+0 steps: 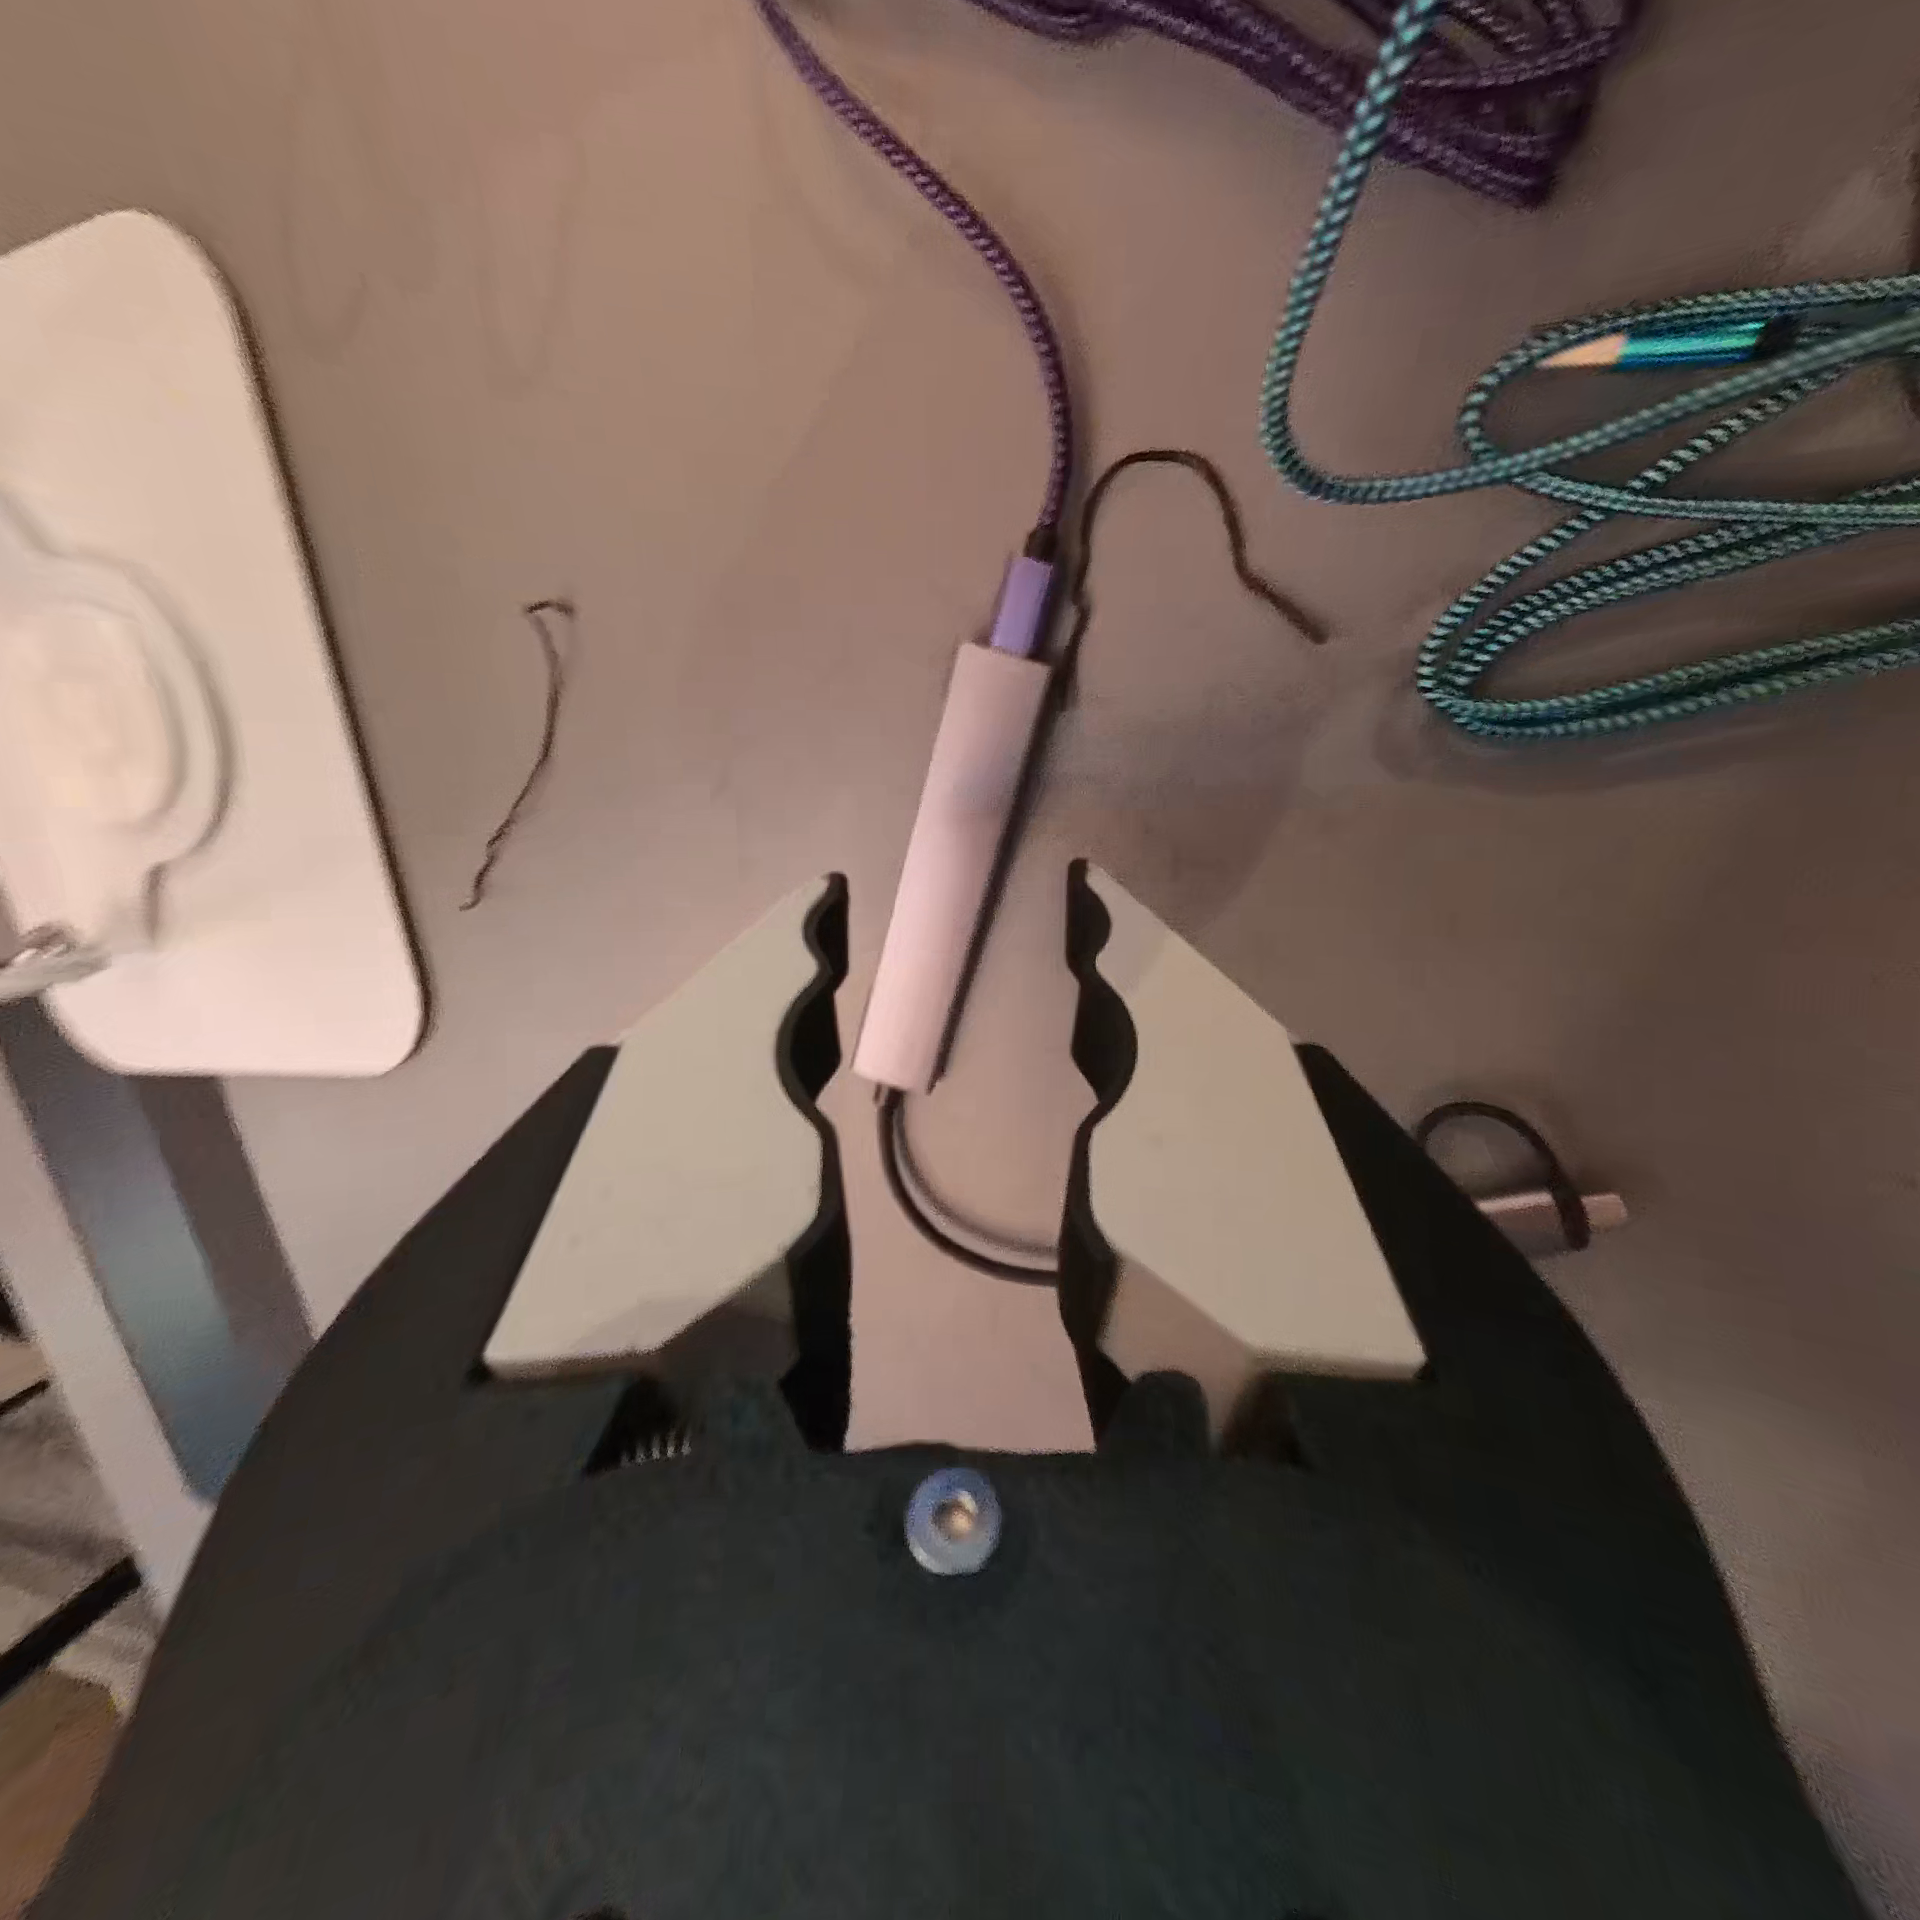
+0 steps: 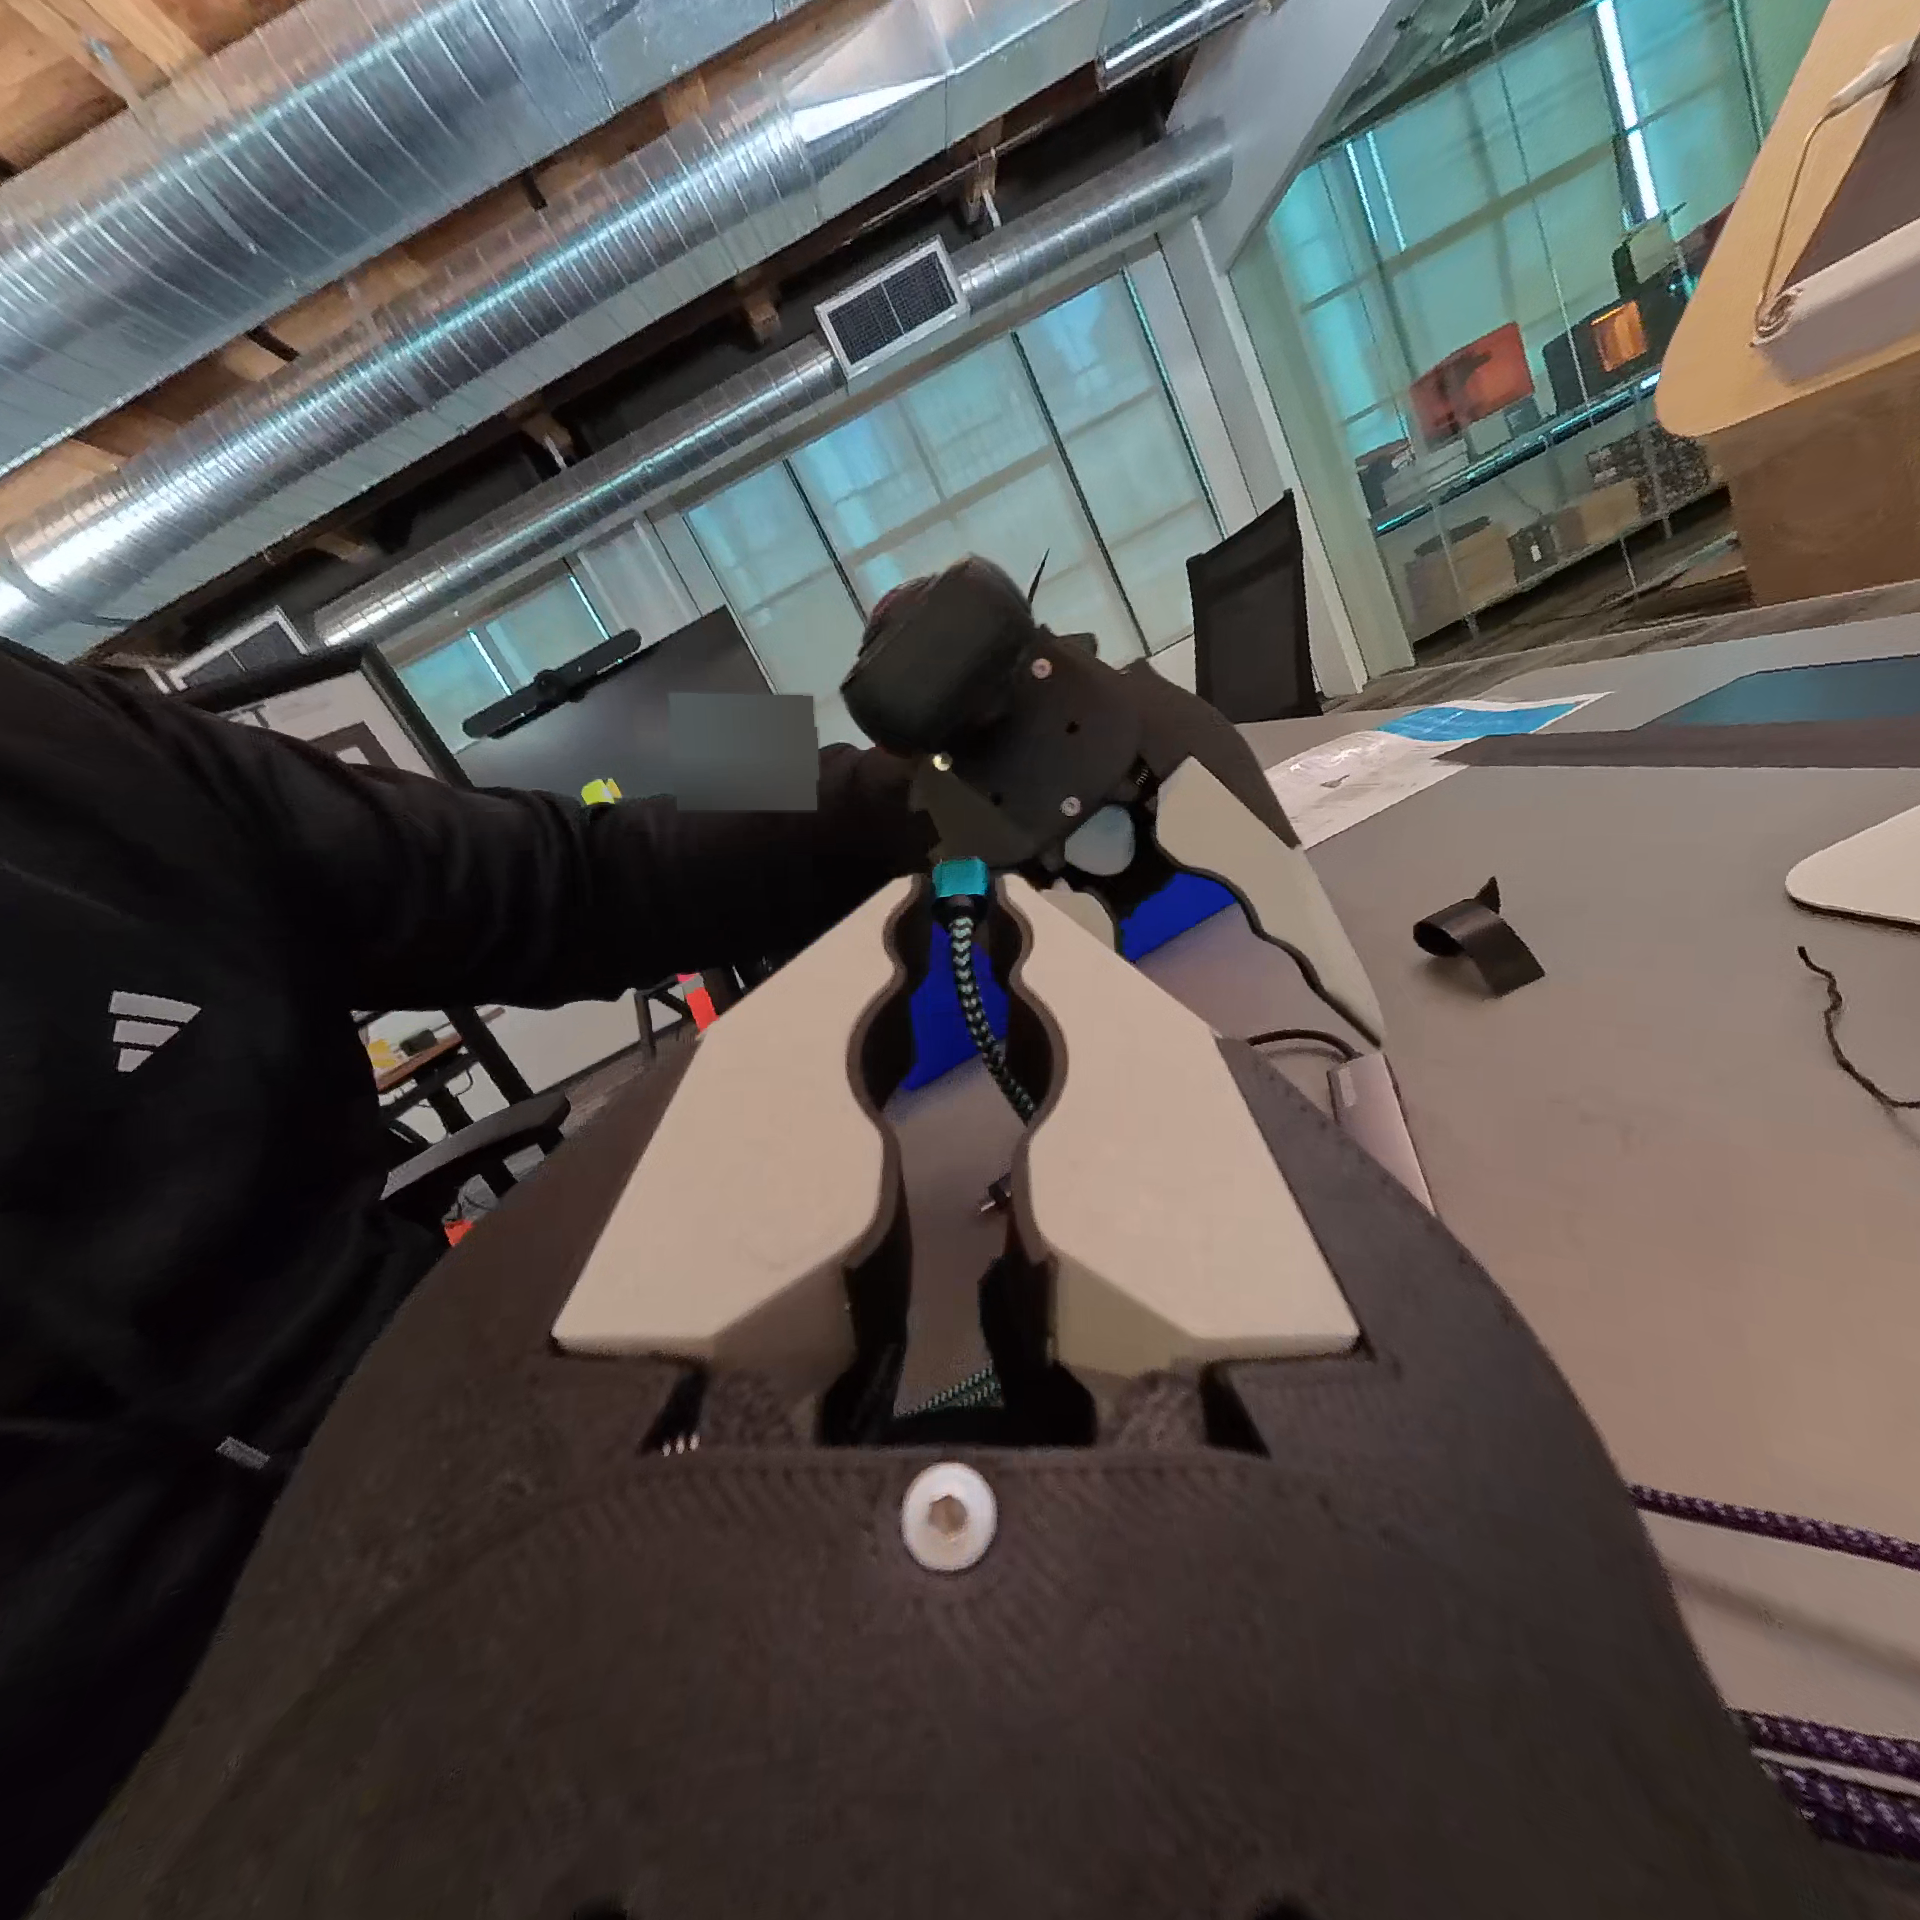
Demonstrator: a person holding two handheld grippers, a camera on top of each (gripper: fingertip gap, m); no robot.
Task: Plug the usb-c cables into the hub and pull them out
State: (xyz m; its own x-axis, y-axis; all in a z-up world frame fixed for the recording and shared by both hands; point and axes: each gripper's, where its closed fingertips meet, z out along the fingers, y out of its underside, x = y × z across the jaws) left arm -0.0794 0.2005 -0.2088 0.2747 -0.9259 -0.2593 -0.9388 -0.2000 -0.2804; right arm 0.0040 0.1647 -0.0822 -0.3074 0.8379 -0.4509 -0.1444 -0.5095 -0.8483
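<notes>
Two grippers in play. Left gripper (image 1: 956, 904) hangs over the grey table (image 1: 623, 416) w/ jaws apart, nothing between them gripped. Hub (image 1: 951, 862), a slim white bar, lies on the table running away from the camera; its near end sits in the gap between the two fingertips, closer to the left finger, touching neither as far as the left wrist view shows. Purple cable (image 1: 1039, 416) is plugged into the hub's far end via its purple connector (image 1: 1023, 608); hub's own thin black lead (image 1: 966, 1226) curls out of the near end, between the fingers. Teal cable (image 1: 1621, 499) lies coiled to the right, well apart from the hub, w/ one teal connector (image 1: 1662, 348) resting on the coils. White flat base (image 1: 187, 644) sits at left.

Right gripper (image 2: 961, 914) is clamped on the teal cable (image 2: 982, 1008) just below its connector (image 2: 958, 881), which sticks out past the fingertips, pointing up and off the table. Beyond it the left gripper (image 2: 1278, 935) appears, angled down at the table (image 2: 1662, 1143), a black-sleeved arm (image 2: 416, 862) behind it. Small part of the hub (image 2: 1366, 1112) shows just right of the right gripper's finger. Black strap loop (image 2: 1475, 940) lies further off.
</notes>
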